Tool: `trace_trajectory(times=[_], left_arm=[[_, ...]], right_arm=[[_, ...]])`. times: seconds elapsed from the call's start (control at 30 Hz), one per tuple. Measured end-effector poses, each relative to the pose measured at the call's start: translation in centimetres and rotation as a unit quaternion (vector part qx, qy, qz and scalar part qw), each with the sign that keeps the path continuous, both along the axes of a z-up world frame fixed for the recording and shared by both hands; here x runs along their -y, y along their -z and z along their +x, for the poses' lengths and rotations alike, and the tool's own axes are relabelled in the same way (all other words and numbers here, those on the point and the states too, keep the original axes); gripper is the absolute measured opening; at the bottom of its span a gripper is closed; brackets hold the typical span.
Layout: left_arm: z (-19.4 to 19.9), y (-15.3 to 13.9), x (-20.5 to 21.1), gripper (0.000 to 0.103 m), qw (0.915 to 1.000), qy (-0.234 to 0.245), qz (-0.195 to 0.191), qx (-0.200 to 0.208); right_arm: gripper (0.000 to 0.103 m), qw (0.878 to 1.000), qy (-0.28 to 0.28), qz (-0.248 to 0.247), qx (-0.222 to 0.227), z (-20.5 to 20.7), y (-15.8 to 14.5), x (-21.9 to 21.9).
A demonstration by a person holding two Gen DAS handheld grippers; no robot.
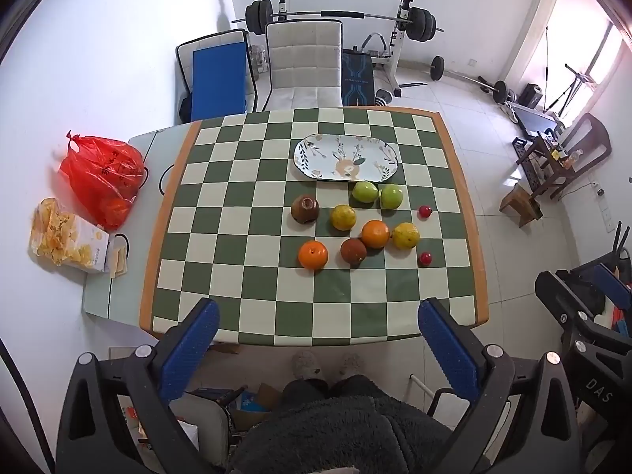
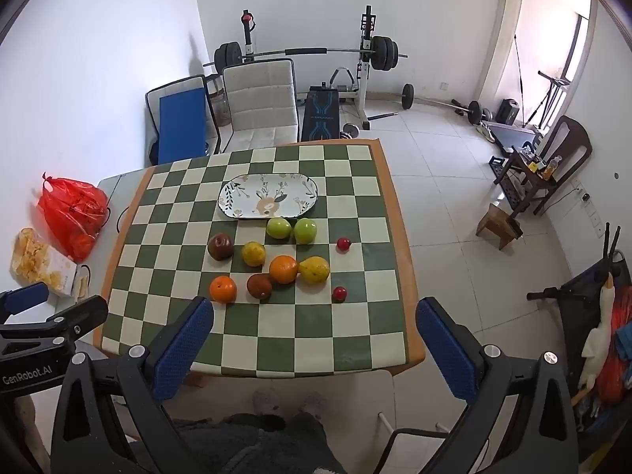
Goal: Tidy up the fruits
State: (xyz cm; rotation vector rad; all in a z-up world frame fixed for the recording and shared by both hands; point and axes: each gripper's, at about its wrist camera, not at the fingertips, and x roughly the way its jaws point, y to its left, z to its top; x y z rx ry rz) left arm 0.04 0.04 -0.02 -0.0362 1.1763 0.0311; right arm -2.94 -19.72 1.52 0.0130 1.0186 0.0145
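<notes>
An oval patterned plate (image 1: 346,157) (image 2: 268,196) lies bare on the checkered table. In front of it sit loose fruits: two green apples (image 1: 364,191) (image 2: 279,228), two oranges (image 1: 313,254) (image 2: 223,289), two yellow citrus (image 1: 405,236) (image 2: 314,270), two dark brown fruits (image 1: 305,209) (image 2: 221,247) and two small red fruits (image 1: 425,258) (image 2: 339,294). My left gripper (image 1: 318,339) hovers open high above the table's near edge, holding nothing. My right gripper (image 2: 316,339) is likewise open and holds nothing, raised above the near right part of the table.
A red plastic bag (image 1: 102,175) and a snack box (image 1: 69,237) sit on the table's left extension. A padded chair (image 1: 304,63) stands behind the table, with a barbell rack (image 1: 343,15) beyond. A person's legs and slippers (image 1: 328,367) are below the near edge.
</notes>
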Motion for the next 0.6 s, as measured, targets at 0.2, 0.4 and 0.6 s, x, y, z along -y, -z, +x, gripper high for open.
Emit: trace_trajectory(times=[0.2,0.4,0.6], left_arm=[[-0.02,-0.02,-0.01,0.103,1.0000,0.000,-0.001,0.000],[-0.03,-0.04,-0.01,0.103,1.0000,0.000,-0.001,0.001],[0.05,-0.02,-0.25,0.103,1.0000,-0.003,-0.001,0.003]], right_arm=[[0.103,1.000,-0.001,-0.002,0.001,0.13,0.18,-0.12],[0.103,1.000,0.002,-0.001,0.001,0.18,0.37,0.08],[0.103,1.000,0.000,0.000,0.001,0.05,0.11,0.02]])
